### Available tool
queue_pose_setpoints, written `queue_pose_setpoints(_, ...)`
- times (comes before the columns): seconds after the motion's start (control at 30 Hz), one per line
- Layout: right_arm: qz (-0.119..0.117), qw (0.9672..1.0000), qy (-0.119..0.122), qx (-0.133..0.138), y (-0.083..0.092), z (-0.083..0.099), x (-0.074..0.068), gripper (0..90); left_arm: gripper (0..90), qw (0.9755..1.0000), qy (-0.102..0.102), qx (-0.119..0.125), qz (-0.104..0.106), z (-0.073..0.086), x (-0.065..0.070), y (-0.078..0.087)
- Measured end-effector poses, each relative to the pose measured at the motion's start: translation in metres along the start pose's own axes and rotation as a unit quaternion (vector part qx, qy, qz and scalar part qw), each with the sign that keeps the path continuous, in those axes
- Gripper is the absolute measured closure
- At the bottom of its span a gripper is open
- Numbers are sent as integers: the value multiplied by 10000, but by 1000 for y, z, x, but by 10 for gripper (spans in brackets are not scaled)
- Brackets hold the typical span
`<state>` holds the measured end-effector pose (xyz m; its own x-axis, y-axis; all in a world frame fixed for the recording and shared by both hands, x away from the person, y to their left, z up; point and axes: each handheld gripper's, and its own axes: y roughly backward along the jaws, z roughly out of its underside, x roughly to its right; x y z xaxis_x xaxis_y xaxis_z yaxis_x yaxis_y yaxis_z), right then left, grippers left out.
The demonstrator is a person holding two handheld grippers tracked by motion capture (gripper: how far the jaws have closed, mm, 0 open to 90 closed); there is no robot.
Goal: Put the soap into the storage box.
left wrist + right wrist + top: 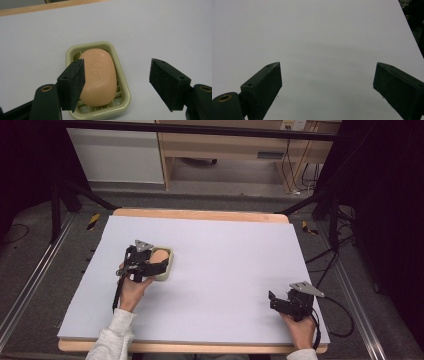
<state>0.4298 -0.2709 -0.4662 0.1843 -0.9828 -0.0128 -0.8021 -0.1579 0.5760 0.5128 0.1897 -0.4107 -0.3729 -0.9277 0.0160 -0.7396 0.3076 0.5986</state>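
Note:
A peach-coloured bar of soap (100, 77) lies in a pale green soap dish (125, 98) on the left half of the white table mat. My left gripper (117, 72) hovers open just over it; one jaw overlaps the soap's left edge and the other stands out past the dish's right side, touching nothing. From above, the left gripper (155, 265) covers part of the soap (160, 255) and dish (167, 276). My right gripper (274, 301) rests low near the front right corner. It is open (327, 75), with bare mat between its jaws.
The white mat (225, 250) covers a wooden table whose rim (200, 214) shows at the far edge. Cables (340, 320) trail off the right side. A wooden desk (225, 150) stands on the floor beyond the table.

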Motion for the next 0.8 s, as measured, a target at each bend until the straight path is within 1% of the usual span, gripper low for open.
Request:
queue_pose_setpoints(0.1,27,10000,-24,28,0,0,0,85,281,9999,18,78,-60,9,1,6)
queue_pose_setpoints(0.17,33,10000,-42,34,1,0,0,85,281,9999,1,93,-74,14,1,10)
queue_pose_setpoints(0.2,40,10000,-30,53,1,0,1,85,282,9998,-9,157,-91,18,2,14)
queue_pose_setpoints(0.23,41,10000,-20,71,2,0,2,85,281,9998,-41,166,-104,20,2,16)
queue_pose_setpoints(0.3,54,9999,-50,79,3,0,3,84,280,9997,-30,227,-122,26,2,21)
queue_pose_setpoints(0.4,66,9999,-92,96,4,0,4,83,267,9994,12,338,-87,37,-1,30)
queue_pose_setpoints(0.47,62,9999,-121,99,4,1,5,79,244,9993,-7,353,-106,43,-3,34)
queue_pose_setpoints(0.53,67,9999,-100,77,3,1,4,79,238,9992,49,385,-77,50,-7,37)
queue_pose_setpoints(0.57,61,9999,-86,70,3,1,3,79,230,9993,35,359,-57,53,-9,38)
queue_pose_setpoints(0.7,67,9999,-76,37,1,2,2,59,173,9996,79,277,15,64,-17,37)
queue_pose_setpoints(0.73,45,10000,-84,23,1,2,2,52,171,9997,98,216,89,68,-19,35)
queue_pose_setpoints(0.8,-96,9999,-77,-4,0,2,1,13,162,9999,29,86,116,71,-20,31)
